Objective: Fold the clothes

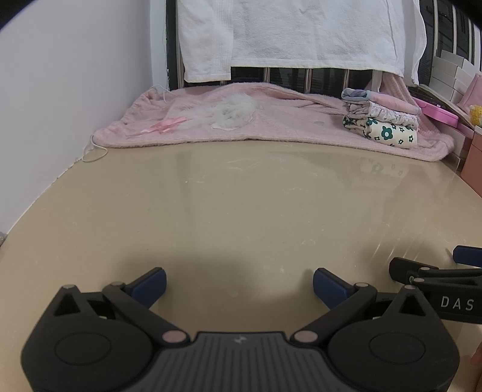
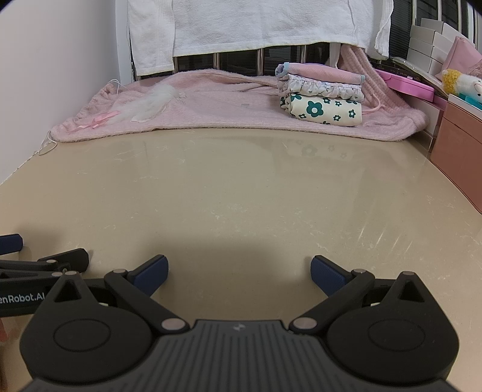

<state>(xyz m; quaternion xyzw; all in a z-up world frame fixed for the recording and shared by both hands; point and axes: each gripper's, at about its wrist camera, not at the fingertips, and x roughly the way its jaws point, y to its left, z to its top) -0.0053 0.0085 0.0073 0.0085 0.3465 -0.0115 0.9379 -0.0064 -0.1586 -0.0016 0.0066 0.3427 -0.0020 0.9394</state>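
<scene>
A pink knitted garment (image 1: pixel 271 123) (image 2: pixel 217 105) with white fur trim (image 1: pixel 232 113) (image 2: pixel 150 104) and a pink bow (image 1: pixel 167 124) lies spread at the far end of the beige table (image 1: pixel 241 211) (image 2: pixel 241 196). On its right part sits a stack of folded clothes (image 1: pixel 381 120) (image 2: pixel 323 93), a flower-print piece at the bottom. My left gripper (image 1: pixel 239 285) hovers open over the near table, holding nothing. My right gripper (image 2: pixel 239 273) is open too, just right of the left one, and its tip shows in the left wrist view (image 1: pixel 433 265).
A white towel (image 1: pixel 289 33) (image 2: pixel 259 24) hangs over a rail behind the table. A white wall (image 1: pixel 60 90) borders the left. Pink and white boxes (image 2: pixel 452 132) and a plush toy (image 2: pixel 461 83) crowd the right edge. A thin white cord (image 1: pixel 95 150) lies by the wall.
</scene>
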